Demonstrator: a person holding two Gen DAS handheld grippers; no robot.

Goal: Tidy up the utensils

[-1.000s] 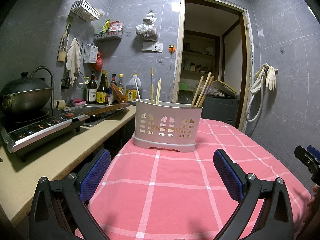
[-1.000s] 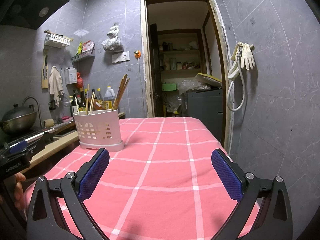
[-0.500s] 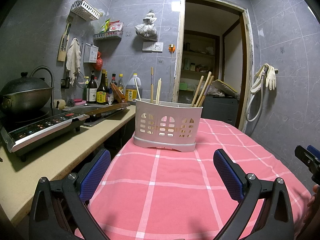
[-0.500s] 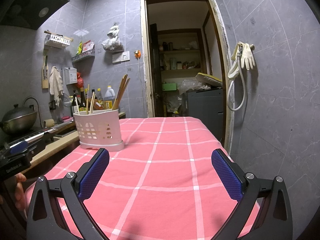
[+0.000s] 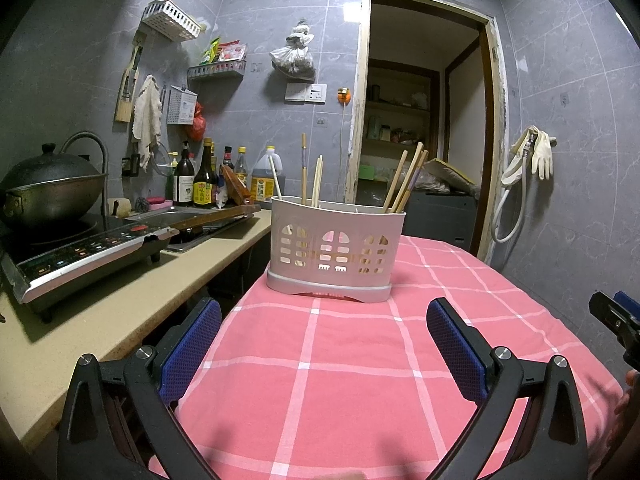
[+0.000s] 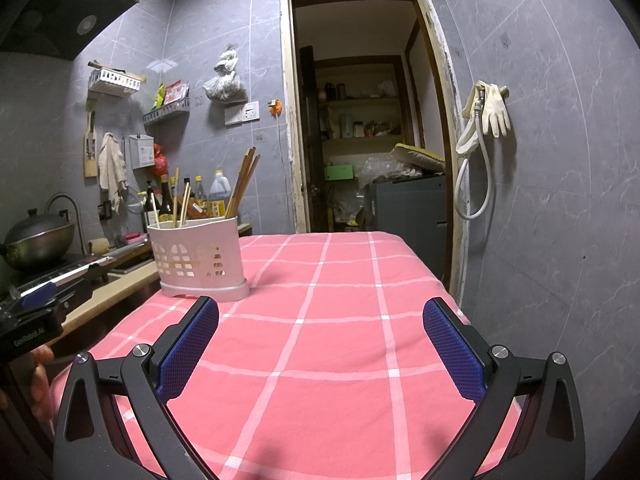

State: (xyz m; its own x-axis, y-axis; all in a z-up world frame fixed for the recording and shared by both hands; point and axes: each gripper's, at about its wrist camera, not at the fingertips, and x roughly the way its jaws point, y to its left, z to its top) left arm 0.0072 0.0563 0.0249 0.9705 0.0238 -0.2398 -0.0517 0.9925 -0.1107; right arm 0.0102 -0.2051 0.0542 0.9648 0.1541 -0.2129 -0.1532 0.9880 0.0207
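Both claws, left and right, still wide open, empty; chopstick holder seemingly unmoved.

Table in pink checked cloth, white slotted utensil holder standing upright on it

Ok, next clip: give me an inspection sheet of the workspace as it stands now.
Surface: table with pink checked cloth, bare apart from one holder.
Job's things: white utensil holder upright near the table's counter-side edge; chopsticks standing in it, leaning.
Clutter: nothing seen on the cloth.
Grippers: left tongs and right tongs both open, holding nothing, above the cloth.
Cables: hose hanging on the wall with gloves.
Surroundings: counter with induction cooker, wok, bottles; open doorway.
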